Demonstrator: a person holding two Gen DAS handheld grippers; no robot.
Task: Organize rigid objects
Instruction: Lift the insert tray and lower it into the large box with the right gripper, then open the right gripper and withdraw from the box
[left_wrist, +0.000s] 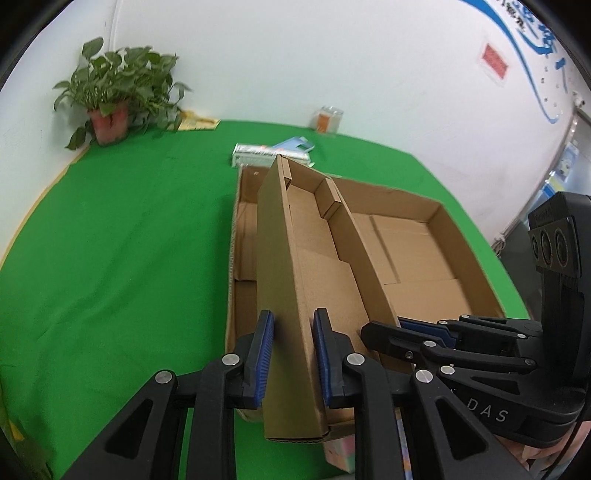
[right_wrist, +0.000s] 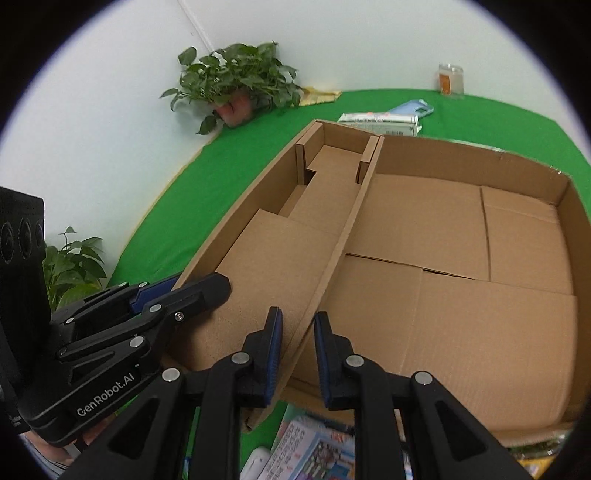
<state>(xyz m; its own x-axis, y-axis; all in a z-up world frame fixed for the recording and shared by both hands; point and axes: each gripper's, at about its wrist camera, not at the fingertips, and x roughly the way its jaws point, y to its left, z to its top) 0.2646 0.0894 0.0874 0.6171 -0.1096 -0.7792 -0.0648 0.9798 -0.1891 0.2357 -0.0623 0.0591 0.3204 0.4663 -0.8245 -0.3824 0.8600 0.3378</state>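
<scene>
A long narrow cardboard tray rests tilted in the left part of a large shallow cardboard box. My left gripper is shut on the tray's left side wall near its front end. My right gripper is shut on the tray's right side wall at the same end. Each gripper shows in the other's view: the right gripper beside the tray's right wall, the left gripper at its left wall. The large box holds only flat cardboard flaps.
A green cloth covers the table. Behind the box lie a silver packet and a blue item. A glass jar and a potted plant stand by the wall. A colourful booklet lies under my right gripper.
</scene>
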